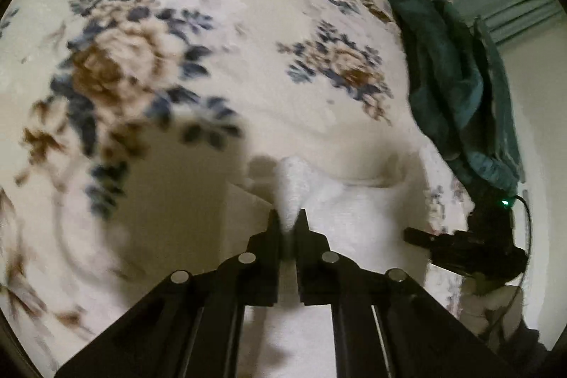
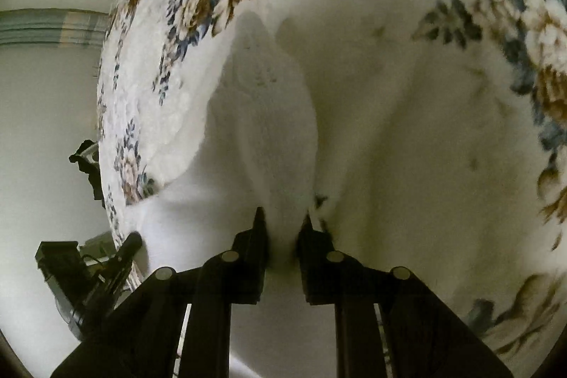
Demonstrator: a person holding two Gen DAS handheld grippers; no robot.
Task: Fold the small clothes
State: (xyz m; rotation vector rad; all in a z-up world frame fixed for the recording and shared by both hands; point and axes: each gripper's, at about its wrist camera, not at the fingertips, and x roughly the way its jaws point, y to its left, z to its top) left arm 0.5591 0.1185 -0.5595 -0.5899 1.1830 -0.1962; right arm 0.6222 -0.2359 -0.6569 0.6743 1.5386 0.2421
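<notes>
White garment, small, lying on a floral bedspread; a pinched fold of it sits at 6 o'clock in each wrist view. Left gripper: jaws nearly together, clamped on a ridge of the white cloth; right gripper: jaws closed on a thicker bunch of the same cloth. Dark teal clothing, heaped at 3 o'clock of the left view, at the bed's edge.

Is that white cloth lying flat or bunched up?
Bunched up: the white cloth rises in a pinched ridge between the left gripper, and folds at the right gripper.
</notes>
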